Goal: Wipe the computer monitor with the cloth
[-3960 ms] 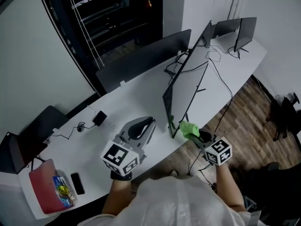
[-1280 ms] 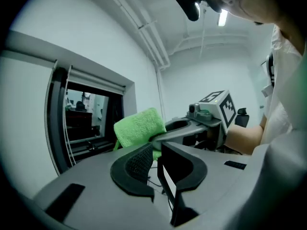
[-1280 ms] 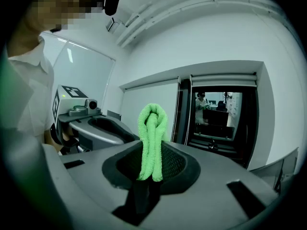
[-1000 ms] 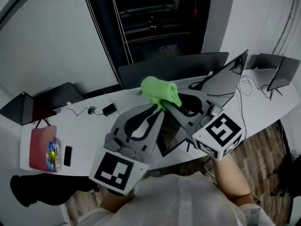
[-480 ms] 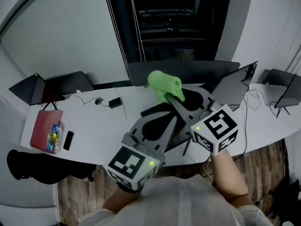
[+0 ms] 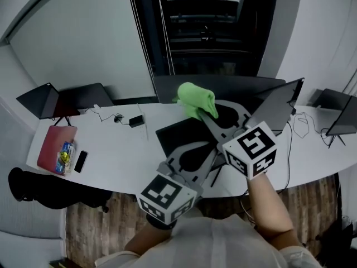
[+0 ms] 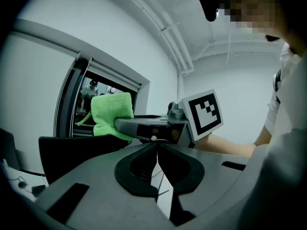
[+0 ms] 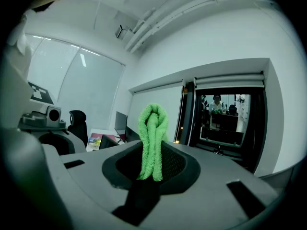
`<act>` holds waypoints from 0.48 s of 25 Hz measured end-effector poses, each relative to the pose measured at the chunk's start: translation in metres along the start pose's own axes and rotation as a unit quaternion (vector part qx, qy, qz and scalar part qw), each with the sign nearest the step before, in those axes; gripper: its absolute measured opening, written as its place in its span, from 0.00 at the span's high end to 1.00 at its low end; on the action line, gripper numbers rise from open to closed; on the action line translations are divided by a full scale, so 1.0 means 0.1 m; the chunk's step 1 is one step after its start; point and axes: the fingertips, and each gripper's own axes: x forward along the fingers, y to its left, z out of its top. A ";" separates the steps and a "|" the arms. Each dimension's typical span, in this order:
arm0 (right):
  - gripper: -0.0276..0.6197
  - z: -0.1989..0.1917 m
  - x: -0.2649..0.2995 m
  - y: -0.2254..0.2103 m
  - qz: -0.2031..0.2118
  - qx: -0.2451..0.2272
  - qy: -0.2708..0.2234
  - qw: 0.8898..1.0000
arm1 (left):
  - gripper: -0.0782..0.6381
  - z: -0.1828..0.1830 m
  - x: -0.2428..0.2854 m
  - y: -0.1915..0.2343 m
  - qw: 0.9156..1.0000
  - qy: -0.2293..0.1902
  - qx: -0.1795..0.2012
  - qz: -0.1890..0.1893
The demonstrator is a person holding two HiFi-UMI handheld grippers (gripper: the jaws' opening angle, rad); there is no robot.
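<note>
Right gripper (image 8: 152, 150): jaws clamped on a folded bright green terry cloth (image 8: 152, 128), which stands upright between them.
Left gripper (image 7: 156, 145): jaws pressed together, nothing between.
Cloth: held just above the black flat computer monitor (image 6: 174, 133).
Monitor: on the long white desk (image 6: 111, 155).

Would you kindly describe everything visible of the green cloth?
The green cloth is bright lime, with a fuzzy, microfibre-like pile. It is folded into a narrow loop that stands upright out of the right gripper, whose jaws are shut on its lower part. It is held raised above the white desk. Only the jaws are seen touching it.
</note>
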 end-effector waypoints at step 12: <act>0.85 -0.05 -0.04 -0.07 -0.006 -0.019 0.011 1.000 | 0.86 -0.04 0.01 -0.04 1.000 0.000 0.000 0.011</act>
